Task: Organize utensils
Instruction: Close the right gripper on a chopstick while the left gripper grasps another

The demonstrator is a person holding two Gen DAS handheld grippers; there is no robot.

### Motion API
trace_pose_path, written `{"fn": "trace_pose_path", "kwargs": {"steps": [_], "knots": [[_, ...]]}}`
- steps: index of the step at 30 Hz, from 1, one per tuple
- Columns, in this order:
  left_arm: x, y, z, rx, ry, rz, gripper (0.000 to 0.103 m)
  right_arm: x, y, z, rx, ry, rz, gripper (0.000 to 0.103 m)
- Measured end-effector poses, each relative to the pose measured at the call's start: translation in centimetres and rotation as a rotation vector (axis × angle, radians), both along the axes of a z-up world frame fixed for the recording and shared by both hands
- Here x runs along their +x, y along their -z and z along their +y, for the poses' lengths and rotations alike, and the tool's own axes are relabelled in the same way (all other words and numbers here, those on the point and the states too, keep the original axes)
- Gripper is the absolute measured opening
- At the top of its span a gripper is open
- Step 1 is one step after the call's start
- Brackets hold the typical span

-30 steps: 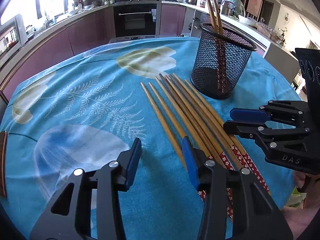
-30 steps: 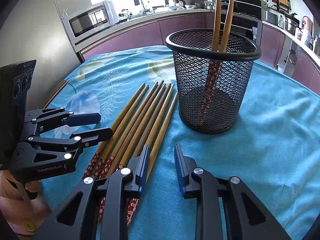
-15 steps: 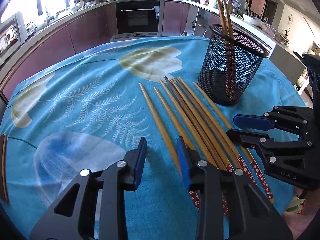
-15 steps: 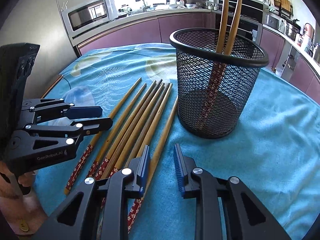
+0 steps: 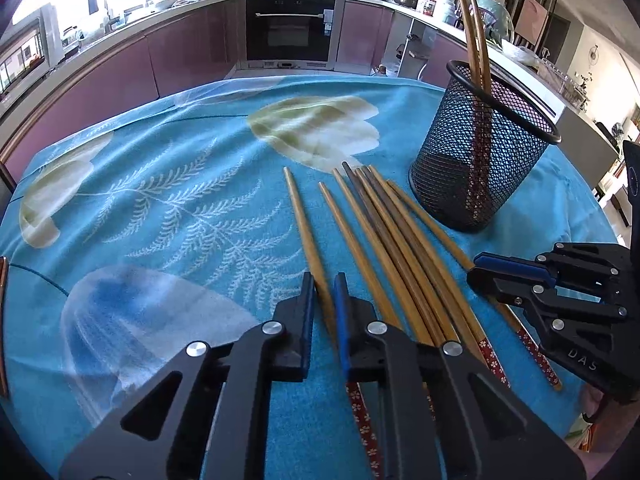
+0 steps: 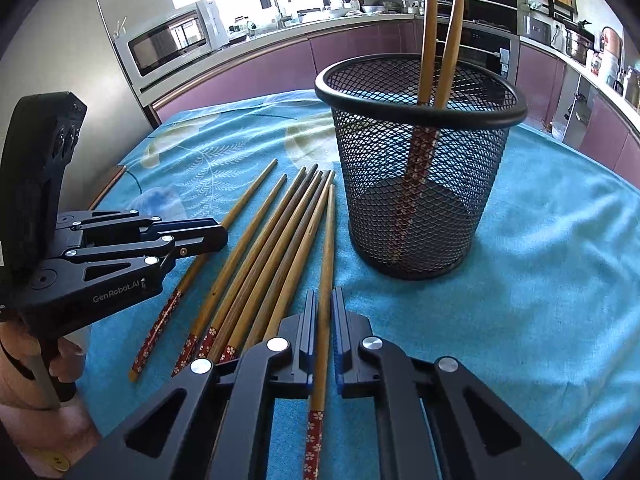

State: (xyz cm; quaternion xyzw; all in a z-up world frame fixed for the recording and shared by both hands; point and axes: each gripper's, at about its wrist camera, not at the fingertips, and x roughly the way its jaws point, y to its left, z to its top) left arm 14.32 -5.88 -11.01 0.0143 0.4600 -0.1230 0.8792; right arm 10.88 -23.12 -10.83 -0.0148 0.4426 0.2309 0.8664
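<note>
Wooden chopsticks (image 5: 384,236) lay beside mesh holder (image 6: 416,184) | left gripper (image 5: 322,300) jaws clamped leftmost chopstick (image 5: 306,232) | right gripper (image 6: 324,320) jaws clamped rightmost chopstick (image 6: 327,256)

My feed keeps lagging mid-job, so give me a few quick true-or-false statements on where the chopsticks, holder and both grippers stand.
1. The mesh holder stands upright on the blue cloth. True.
2. The holder is empty. False: two chopsticks stand in it.
3. The right gripper has its fingers on either side of the chopstick nearest the holder. True.
4. The left gripper is wide open over bare cloth. False: its fingers are nearly closed around the leftmost chopstick.
5. All the loose chopsticks lie flat on the cloth. True, as far as both views show.
</note>
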Motion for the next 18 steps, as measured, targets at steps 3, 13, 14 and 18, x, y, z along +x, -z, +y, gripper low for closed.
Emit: {"fn": "trace_pose_path", "kwargs": {"steps": [3,13,14,18], "knots": [[-0.3,0.0,0.2,-0.009,-0.014,-0.002,0.007,-0.2,-0.3,-0.2,0.008,-0.002,-0.008,0.006],[-1.9,-1.2,1.5,-0.060,-0.019,-0.024,0.007,-1.3,-1.6,-0.9,0.049,-0.024,-0.037,0.006],[-2.1,-1.4,1.6,-0.073,-0.015,-0.029,0.007,-1.4,-1.8,-1.0,0.059,-0.029,-0.040,0.006],[-2.8,-2.9,2.0,-0.125,0.005,-0.052,0.007,-2.2,-2.9,-1.4,0.095,-0.047,-0.066,0.006]]}}
